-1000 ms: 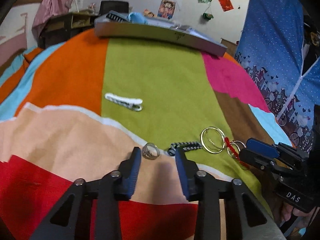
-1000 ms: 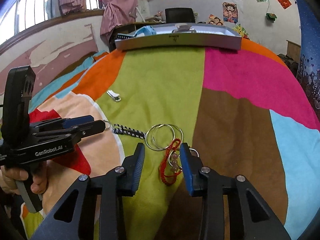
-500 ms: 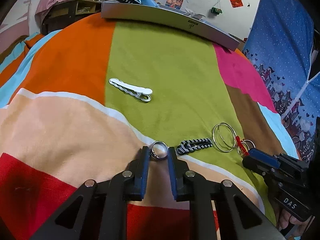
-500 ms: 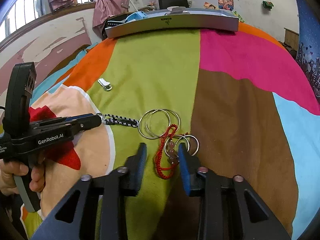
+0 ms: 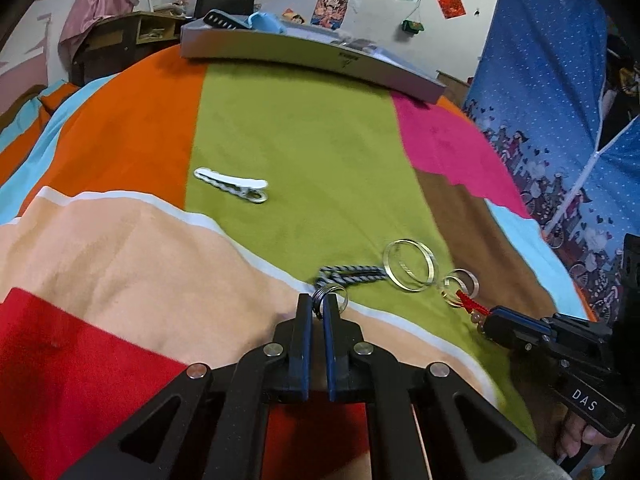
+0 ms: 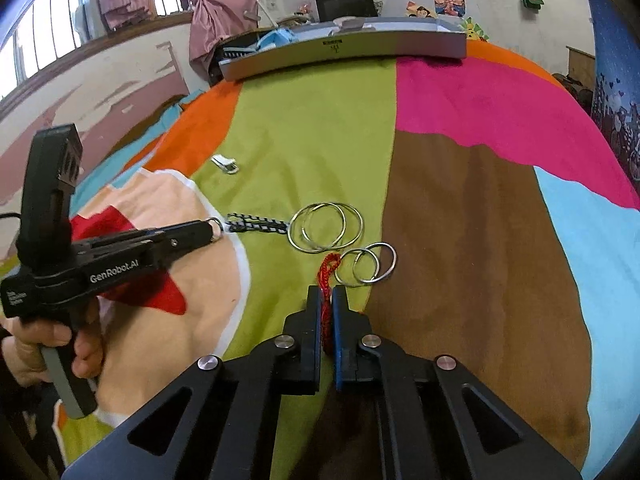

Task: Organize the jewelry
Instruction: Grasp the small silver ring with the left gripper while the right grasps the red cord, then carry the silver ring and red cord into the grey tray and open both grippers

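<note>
My left gripper [image 5: 315, 308] is shut on a small silver ring [image 5: 332, 295] just above the patchwork blanket; it also shows in the right wrist view [image 6: 208, 227]. My right gripper [image 6: 326, 299] is shut on a red cord bracelet [image 6: 328, 276] with pale beads. A black-and-white braided band [image 5: 352, 274] lies beside large silver bangles [image 5: 410, 270]. Small silver hoops [image 6: 366, 268] lie by the red cord. A white hair clip [image 5: 232, 184] lies further back on the green patch.
A long grey tray [image 5: 312, 58] holding assorted items stands at the far edge of the blanket [image 5: 304, 152]. A blue dotted curtain [image 5: 560, 100] hangs on the right. A desk and chair stand behind the tray.
Both grippers closed: the left on the small silver ring, the right on the red cord bracelet. The red cord has been pulled slightly away from the hoops.
</note>
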`<state>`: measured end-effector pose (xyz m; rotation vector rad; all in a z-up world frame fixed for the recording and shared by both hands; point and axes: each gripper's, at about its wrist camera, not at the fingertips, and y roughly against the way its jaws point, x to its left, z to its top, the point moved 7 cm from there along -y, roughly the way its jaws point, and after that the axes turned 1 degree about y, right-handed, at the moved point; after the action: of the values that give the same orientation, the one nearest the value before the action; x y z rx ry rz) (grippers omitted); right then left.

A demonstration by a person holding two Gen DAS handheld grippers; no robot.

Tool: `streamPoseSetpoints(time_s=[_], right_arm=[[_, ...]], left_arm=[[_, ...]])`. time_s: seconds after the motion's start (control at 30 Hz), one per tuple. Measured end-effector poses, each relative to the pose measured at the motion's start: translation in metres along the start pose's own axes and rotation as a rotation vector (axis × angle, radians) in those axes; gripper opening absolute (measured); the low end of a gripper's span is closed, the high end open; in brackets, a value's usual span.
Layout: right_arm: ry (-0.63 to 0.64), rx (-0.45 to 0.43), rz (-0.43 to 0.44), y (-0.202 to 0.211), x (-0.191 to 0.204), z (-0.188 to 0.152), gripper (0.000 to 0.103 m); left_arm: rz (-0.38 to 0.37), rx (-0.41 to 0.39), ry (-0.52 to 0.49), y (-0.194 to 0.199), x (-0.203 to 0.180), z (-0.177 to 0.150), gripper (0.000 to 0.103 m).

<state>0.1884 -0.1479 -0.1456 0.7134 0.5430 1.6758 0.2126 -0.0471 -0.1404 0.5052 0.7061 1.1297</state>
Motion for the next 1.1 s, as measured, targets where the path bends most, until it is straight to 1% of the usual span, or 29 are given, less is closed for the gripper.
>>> streamPoseSetpoints(time_s=[0.17, 0.3, 0.47, 0.53, 0.67, 0.83, 0.9, 0.97, 1.0, 1.03, 1.1], right_arm=[[-0.021, -0.030, 0.029, 0.015, -0.001, 0.002, 0.005], [-0.021, -0.070, 0.044, 0.030, -0.001, 0.009, 0.005], [-0.027, -0.115, 0.063, 0.051, -0.002, 0.019, 0.005], [-0.014, -0.131, 0.064, 0.058, -0.002, 0.026, 0.005], [0.008, -0.154, 0.092, 0.071, -0.004, 0.050, 0.005], [0.032, -0.174, 0.132, 0.085, -0.010, 0.089, 0.005], [0.021, -0.183, 0.155, 0.087, -0.015, 0.115, 0.005], [0.016, -0.193, 0.159, 0.086, -0.020, 0.136, 0.005], [0.018, -0.206, 0.159, 0.084, -0.024, 0.154, 0.005], [0.024, -0.212, 0.155, 0.082, -0.025, 0.162, 0.005], [0.048, -0.229, 0.137, 0.074, -0.029, 0.193, 0.005]], left_arm=[[-0.013, -0.016, -0.015, 0.011, -0.016, -0.003, 0.006], [-0.026, -0.029, 0.004, 0.023, -0.025, -0.004, 0.006], [-0.047, -0.065, 0.018, 0.041, -0.038, 0.005, 0.006], [-0.045, -0.091, 0.002, 0.049, -0.044, 0.017, 0.006], [-0.041, -0.144, -0.011, 0.064, -0.050, 0.046, 0.006], [-0.023, -0.217, 0.008, 0.070, -0.050, 0.101, 0.006], [-0.017, -0.237, 0.021, 0.067, -0.047, 0.125, 0.006], [-0.011, -0.249, 0.031, 0.061, -0.044, 0.145, 0.006], [-0.005, -0.254, 0.033, 0.057, -0.042, 0.156, 0.006], [0.001, -0.262, 0.034, 0.051, -0.040, 0.169, 0.006], [0.010, -0.275, 0.032, 0.041, -0.036, 0.192, 0.006]])
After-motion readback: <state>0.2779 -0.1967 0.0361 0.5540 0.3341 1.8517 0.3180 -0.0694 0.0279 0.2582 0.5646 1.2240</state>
